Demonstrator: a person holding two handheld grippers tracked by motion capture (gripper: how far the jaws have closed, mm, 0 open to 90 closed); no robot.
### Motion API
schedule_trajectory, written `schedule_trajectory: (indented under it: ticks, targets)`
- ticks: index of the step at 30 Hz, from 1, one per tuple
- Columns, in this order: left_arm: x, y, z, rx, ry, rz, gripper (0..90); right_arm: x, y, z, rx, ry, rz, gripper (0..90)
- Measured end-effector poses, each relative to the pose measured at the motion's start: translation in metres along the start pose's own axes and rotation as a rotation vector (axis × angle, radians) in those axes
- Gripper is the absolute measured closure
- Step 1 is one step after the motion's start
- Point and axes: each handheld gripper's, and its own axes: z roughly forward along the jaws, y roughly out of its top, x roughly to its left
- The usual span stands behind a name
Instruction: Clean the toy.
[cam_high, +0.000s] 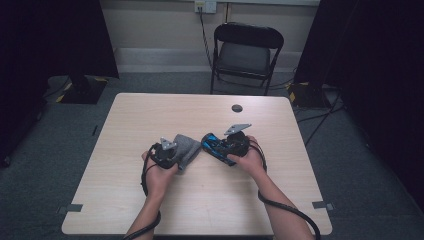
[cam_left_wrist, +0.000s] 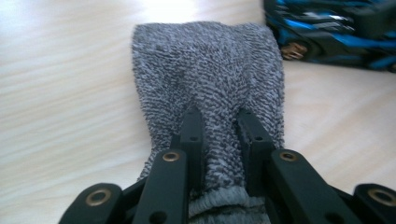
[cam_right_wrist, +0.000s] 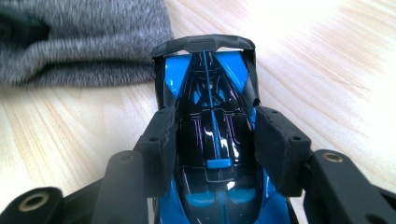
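The left gripper (cam_left_wrist: 219, 121) has its two black jaws pressed on the grey sock (cam_left_wrist: 210, 70), pinching a fold of the knitted cloth near the sock's ribbed end. The rest of the sock lies flat on the table (cam_left_wrist: 60, 93), stretching away from the jaws toward the toy car (cam_left_wrist: 336, 32), whose blue and black body is seen just beyond the far end of the sock.

The right gripper (cam_right_wrist: 217, 135) is clamped on the toy car (cam_right_wrist: 212, 116). Its pads press on both sides of the car's middle part, and the car points away from the camera, with the dark wing at the far end. This wing end is just beside the edge of the grey sock (cam_right_wrist: 79, 42); whether the two touch cannot be told.

In the high view, the left gripper (cam_high: 166, 151) and the right gripper (cam_high: 235, 142) are near each other above the middle of the light wooden table (cam_high: 150, 110). The grey sock (cam_high: 187, 149) lies between them, and the toy car (cam_high: 216, 147) is just to its right. The person's left hand (cam_high: 159, 175) and right hand (cam_high: 247, 161) come from the near edge, with a black cable trailing from each gripper. Behind the table stands a black folding chair (cam_high: 246, 55).
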Motion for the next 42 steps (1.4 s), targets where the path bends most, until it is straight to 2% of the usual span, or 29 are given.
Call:
schedule_trajectory:
  ticks: [3, 4, 6, 9, 12, 16, 18, 21, 25, 36, 42]
  targets:
    - [-0.011, -0.002, 0.001, 0.025, -0.032, 0.035, 75.4, 0.000, 0.000, 0.000, 0.002, -0.001, -0.001, 49.9]
    - [-0.011, -0.002, 0.001, 0.025, -0.032, 0.035, 75.4, 0.000, 0.000, 0.000, 0.002, -0.001, -0.001, 49.9]
    - [-0.020, -0.003, 0.000, 0.031, -0.067, 0.039, 75.5, 0.000, 0.000, 0.000, 0.002, -0.003, -0.002, 49.9]
    - [-0.027, -0.004, -0.001, 0.029, -0.092, 0.035, 75.5, 0.000, 0.000, 0.000, 0.004, -0.003, -0.002, 49.9]
    - [-0.036, -0.006, -0.002, 0.033, -0.113, 0.054, 75.5, 0.001, 0.001, 0.000, 0.009, -0.005, -0.004, 49.9]
    - [-0.049, -0.011, -0.004, 0.021, -0.145, 0.048, 75.5, 0.001, 0.001, 0.000, 0.010, -0.010, 0.001, 49.8]
    - [-0.052, -0.012, -0.004, 0.018, -0.153, 0.047, 75.5, 0.001, 0.001, 0.000, 0.011, -0.009, 0.002, 49.8]
    - [-0.060, -0.014, -0.005, 0.014, -0.165, 0.064, 75.5, 0.001, 0.002, 0.000, 0.013, -0.010, 0.001, 49.9]
    - [-0.074, -0.016, -0.006, 0.014, -0.210, 0.078, 75.5, 0.002, 0.002, 0.000, 0.012, -0.011, -0.001, 49.8]
    - [-0.096, -0.018, -0.005, 0.006, -0.253, 0.123, 75.3, 0.002, 0.002, 0.000, 0.014, -0.010, 0.001, 49.8]
    - [-0.104, -0.019, -0.005, 0.003, -0.281, 0.127, 75.3, 0.002, 0.002, 0.000, 0.014, -0.010, 0.001, 49.9]
